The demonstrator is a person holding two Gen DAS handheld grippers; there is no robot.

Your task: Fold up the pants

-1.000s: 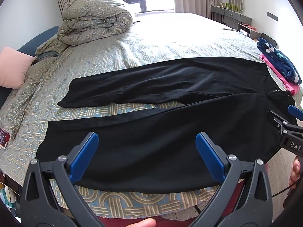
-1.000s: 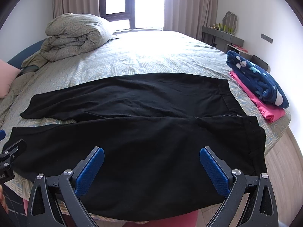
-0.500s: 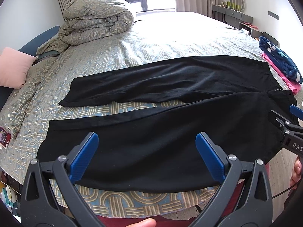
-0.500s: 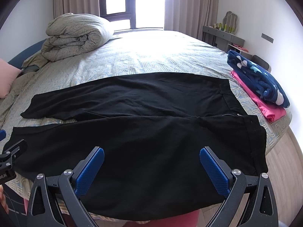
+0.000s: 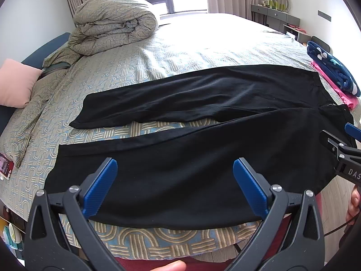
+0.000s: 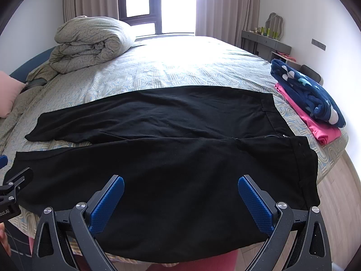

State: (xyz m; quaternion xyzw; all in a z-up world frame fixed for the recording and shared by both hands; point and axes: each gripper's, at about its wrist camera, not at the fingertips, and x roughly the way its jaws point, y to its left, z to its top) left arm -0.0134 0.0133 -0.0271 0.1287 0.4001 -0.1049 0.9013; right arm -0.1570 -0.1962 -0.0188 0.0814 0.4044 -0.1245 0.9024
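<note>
Black pants [image 5: 191, 158] flat on bed [image 5: 203, 52], left gripper [image 5: 174, 183] wide apart

Both fisheye views look from the near edge of the bed [image 5: 203, 45] across it toward the window [image 6: 144, 2], each over its own spread blue fingertips. The left wrist view sits nearer the leg ends of the black pants [image 5: 180, 153], the right wrist view nearer the waistband. Both hover close above the near leg. They share the pants [image 6: 180, 158], rolled duvet [image 5: 112, 24], and each catches the other gripper at its frame edge
</note>
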